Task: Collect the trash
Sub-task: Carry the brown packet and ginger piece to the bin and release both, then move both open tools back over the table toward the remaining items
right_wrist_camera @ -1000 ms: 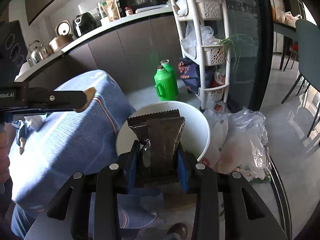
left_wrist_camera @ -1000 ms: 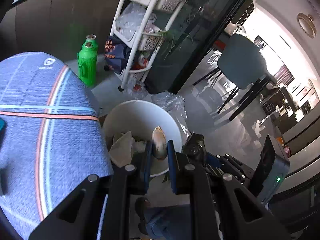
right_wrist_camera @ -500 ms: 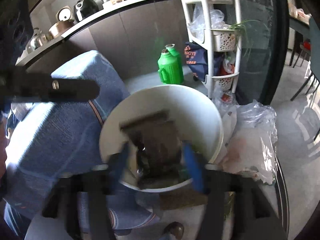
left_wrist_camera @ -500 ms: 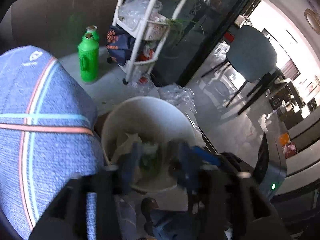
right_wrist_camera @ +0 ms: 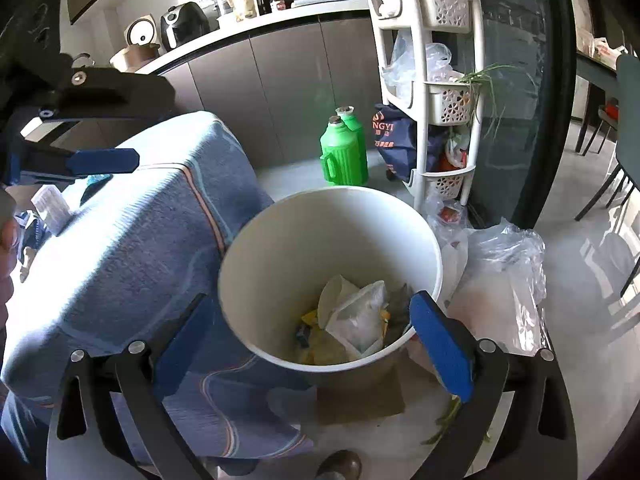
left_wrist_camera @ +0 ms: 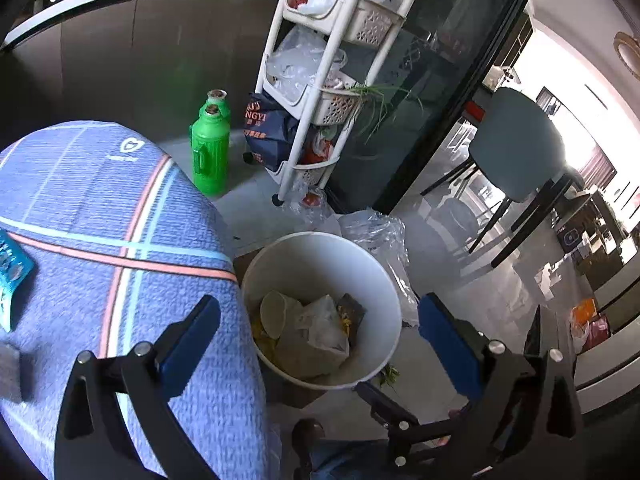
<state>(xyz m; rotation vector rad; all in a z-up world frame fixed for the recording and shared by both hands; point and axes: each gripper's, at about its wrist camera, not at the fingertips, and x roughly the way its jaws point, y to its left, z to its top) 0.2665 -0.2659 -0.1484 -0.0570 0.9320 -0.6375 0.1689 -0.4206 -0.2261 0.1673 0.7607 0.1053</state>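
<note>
A white bin [left_wrist_camera: 316,264] stands on the floor beside the cloth-covered table [left_wrist_camera: 100,220]. Inside it lies mixed trash [left_wrist_camera: 316,332]: a paper cup, a clear bag and a dark wrapper [left_wrist_camera: 352,308]. My left gripper [left_wrist_camera: 320,304] hangs above the bin, its jaws opening wide with nothing between them. My right gripper [right_wrist_camera: 309,300] is over the same bin [right_wrist_camera: 320,248], its jaws also opening and empty, with the trash [right_wrist_camera: 356,320] below. One of the left gripper's fingers [right_wrist_camera: 104,160] shows at the left edge of the right wrist view.
Two green jugs [left_wrist_camera: 210,152] and a white basket rack [left_wrist_camera: 316,92] stand behind the bin. Crumpled plastic bags [right_wrist_camera: 504,280] lie to its right. Cardboard [right_wrist_camera: 360,396] sits under the bin. A chair [left_wrist_camera: 516,144] is farther right. A shoe [left_wrist_camera: 306,432] is near the bottom edge.
Both grippers went from shut to wide open. The beige scrap left the left gripper and the dark wrapper left the right one; the wrapper now lies in the bin.
</note>
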